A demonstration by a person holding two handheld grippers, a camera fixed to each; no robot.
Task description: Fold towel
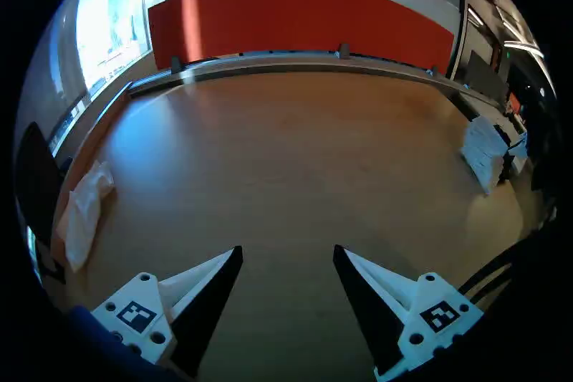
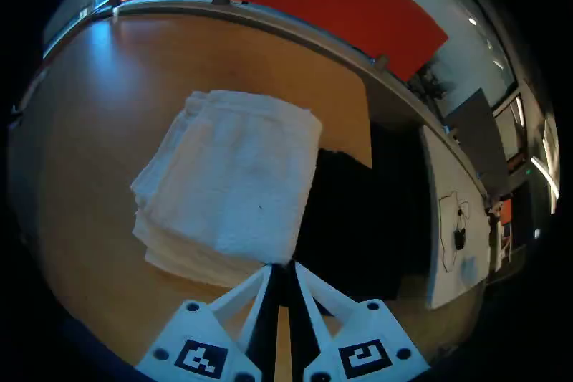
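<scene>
- Left gripper (image 1: 288, 253): spread wide above bare table (image 1: 286, 153), nothing held.
- Right gripper (image 2: 283, 267): nearly closed, tips at the near corner of the folded towel (image 2: 229, 174) (lying right at the table edge); possibly pinching cloth, hard to tell.
- Could fan the layers or tip it over the edge if dragged by that corner.

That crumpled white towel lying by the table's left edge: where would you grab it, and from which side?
Probably pinch the bunched ridge of the crumpled towel, coming down from the side facing the middle of the table. It lies as a long, lumpy heap along the edge, so its raised folds give the left tool, which is open, something to close on.
</scene>
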